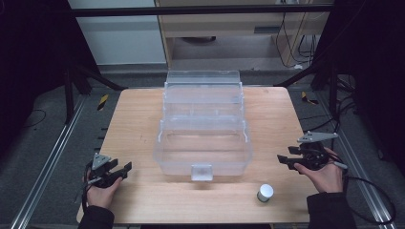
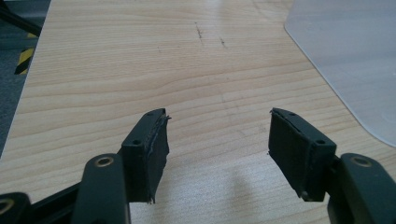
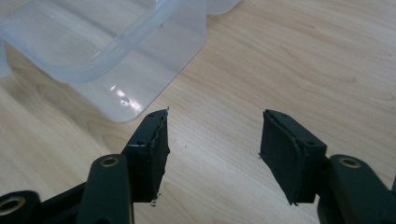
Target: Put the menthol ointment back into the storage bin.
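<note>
A clear plastic storage box (image 1: 203,143) with stepped tiers and its lid folded back stands in the middle of the wooden table (image 1: 143,119). A small white cylinder (image 1: 265,192) stands near the table's front edge, right of centre. My left gripper (image 1: 125,169) is held low over the front left corner, open, with bare wood between its jaws (image 2: 217,135). The box's corner (image 2: 355,60) lies off to its right. My right gripper (image 1: 282,161) hovers at the right edge, open and empty (image 3: 215,135), facing the box's corner (image 3: 121,65).
Metal rails (image 1: 52,157) run along the floor on both sides of the table. Black frame struts (image 1: 95,76) and cables (image 1: 372,191) stand around it. A wooden cabinet (image 1: 229,24) is behind the table.
</note>
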Demonstrator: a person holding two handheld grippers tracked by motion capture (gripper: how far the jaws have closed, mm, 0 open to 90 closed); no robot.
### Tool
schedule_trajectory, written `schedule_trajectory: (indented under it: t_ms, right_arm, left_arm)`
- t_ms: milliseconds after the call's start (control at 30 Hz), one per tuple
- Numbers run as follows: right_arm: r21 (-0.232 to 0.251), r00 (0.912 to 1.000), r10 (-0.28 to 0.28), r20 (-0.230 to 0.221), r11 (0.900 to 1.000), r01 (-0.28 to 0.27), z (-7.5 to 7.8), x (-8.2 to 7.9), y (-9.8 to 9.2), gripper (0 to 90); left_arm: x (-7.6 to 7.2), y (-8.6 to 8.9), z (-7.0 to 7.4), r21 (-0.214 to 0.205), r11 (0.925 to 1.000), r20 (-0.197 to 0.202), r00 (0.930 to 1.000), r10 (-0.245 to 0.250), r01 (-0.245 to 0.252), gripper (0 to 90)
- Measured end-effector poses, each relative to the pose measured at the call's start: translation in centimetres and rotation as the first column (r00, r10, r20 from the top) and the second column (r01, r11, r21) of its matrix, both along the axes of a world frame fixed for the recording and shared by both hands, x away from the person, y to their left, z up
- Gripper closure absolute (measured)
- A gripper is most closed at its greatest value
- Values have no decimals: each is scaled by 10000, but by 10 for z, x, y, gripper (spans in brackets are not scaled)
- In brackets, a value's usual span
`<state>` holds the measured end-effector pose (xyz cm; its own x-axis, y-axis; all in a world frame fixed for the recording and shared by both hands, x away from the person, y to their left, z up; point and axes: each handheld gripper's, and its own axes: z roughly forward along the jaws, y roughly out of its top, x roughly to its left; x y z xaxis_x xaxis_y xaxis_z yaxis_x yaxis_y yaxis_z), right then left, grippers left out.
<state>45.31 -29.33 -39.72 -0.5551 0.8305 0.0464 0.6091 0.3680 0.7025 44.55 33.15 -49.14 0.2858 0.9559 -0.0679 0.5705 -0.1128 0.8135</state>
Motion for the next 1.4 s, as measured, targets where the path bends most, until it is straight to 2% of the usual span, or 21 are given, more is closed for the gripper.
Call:
schedule_trajectory:
  t_ms: [133, 333, 500, 600, 667, 767, 800, 833, 867, 1000, 1167, 1233, 1267, 1300, 1333, 1400]
  right_arm:
    - [-295, 9989, 310, -339, 9991, -320, 11, 2, 0, 431]
    - [-219, 9916, 1095, -686, 9936, -1112, 26, 3, 7, 415]
    - [-430, 9853, 1532, -749, 9867, -1567, 34, 5, 13, 408]
    - [-739, 9704, 2212, -969, 9707, -2287, 40, 5, 21, 398]
    - [-915, 9644, 2422, -1057, 9634, -2520, 42, 4, 25, 389]
    - [-1058, 9489, 2889, -1266, 9473, -3025, 44, 3, 31, 382]
    - [-1058, 9489, 2889, -1266, 9473, -3025, 44, 3, 31, 382]
    - [-1046, 9433, 3012, -1395, 9428, -3165, 45, 3, 32, 383]
    - [-1087, 9329, 3290, -1461, 9320, -3457, 46, 2, 35, 386]
    - [-1178, 9162, 3599, -1761, 9164, -3826, 46, 0, 43, 381]
    - [-1544, 8898, 4038, -2127, 8853, -4387, 44, -5, 52, 370]
    - [-1701, 8767, 4220, -2310, 8697, -4634, 42, -7, 56, 366]
    - [-1759, 8727, 4265, -2377, 8647, -4705, 41, -8, 58, 366]
    - [-1759, 8727, 4265, -2377, 8647, -4705, 41, -8, 58, 366]
    - [-1911, 8637, 4407, -2443, 8514, -4885, 40, -10, 61, 366]
    - [-1966, 8541, 4526, -2562, 8408, -5045, 39, -11, 63, 365]
  left_arm:
    - [1, 0, -2, 79, 9999, -45, 10000, -80, 80, 359]
    - [3, -2, -3, 154, 9998, -20, 9999, -116, 117, 344]
    - [3, -2, -3, 190, 9996, 57, 9998, -203, 202, 329]
    - [2, -3, -3, 194, 9995, 57, 9997, -234, 233, 324]
    - [3, -3, -2, 237, 9994, 76, 9997, -243, 242, 324]
    - [3, -3, -2, 206, 9995, 96, 9997, -239, 237, 324]
    - [3, -3, -2, 206, 9995, 96, 9997, -239, 237, 324]
    - [3, -3, -2, 214, 9995, 92, 9997, -237, 235, 324]
    - [3, -3, -2, 223, 9995, 99, 9997, -226, 224, 325]
    - [3, -3, -2, 231, 9995, 85, 9997, -224, 222, 326]
    - [2, -3, -2, 235, 9994, 103, 9996, -248, 246, 326]
    - [2, -3, -2, 241, 9994, 99, 9996, -257, 255, 326]
    - [3, -3, -2, 244, 9994, 103, 9996, -254, 252, 326]
    - [3, -3, -2, 244, 9994, 103, 9996, -254, 252, 326]
    - [2, -3, -2, 248, 9994, 106, 9996, -249, 247, 327]
    - [2, -3, -1, 262, 9993, 96, 9996, -267, 265, 327]
